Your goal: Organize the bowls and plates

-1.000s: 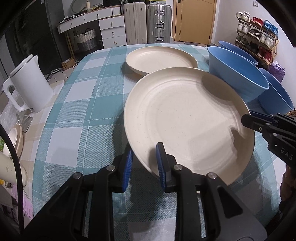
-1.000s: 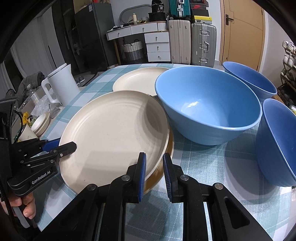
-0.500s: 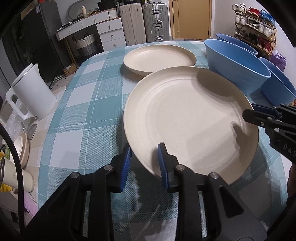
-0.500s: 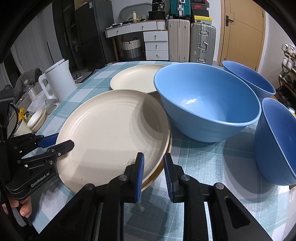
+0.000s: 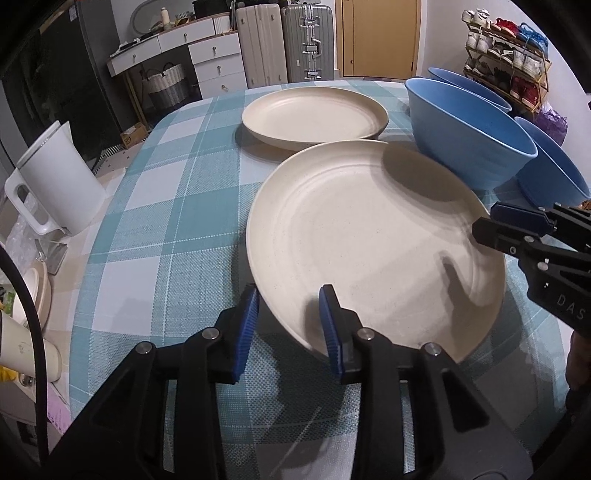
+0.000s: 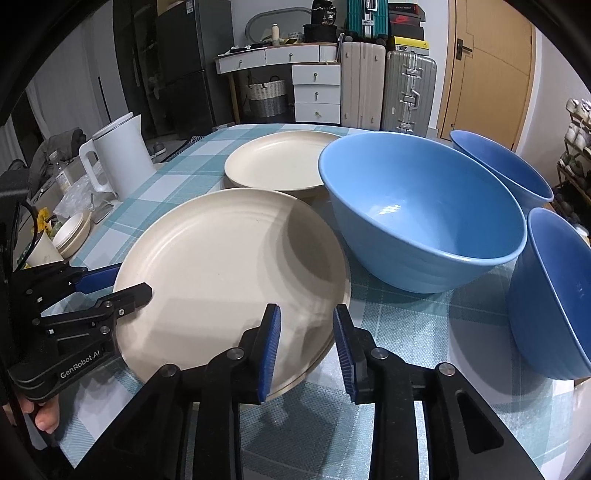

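Big round cream plate (image 5: 373, 236) lies flat on checked counter (image 5: 155, 236), near rim between both claws. Left claw (image 5: 290, 328) and right claw (image 6: 306, 347) just opened, pads off rim, holding nothing. Second cream plate (image 5: 314, 116) straight ahead, left claw nearer

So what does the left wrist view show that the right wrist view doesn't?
Only the left wrist view: the shoe rack.

Only the right wrist view: the near bowl's empty inside, and stacked boxes on the suitcases.

Both: the near cream plate with the left gripper and right gripper astride its rim, jaws just opened off it, the far plate, three blue bowls and the white kettle.
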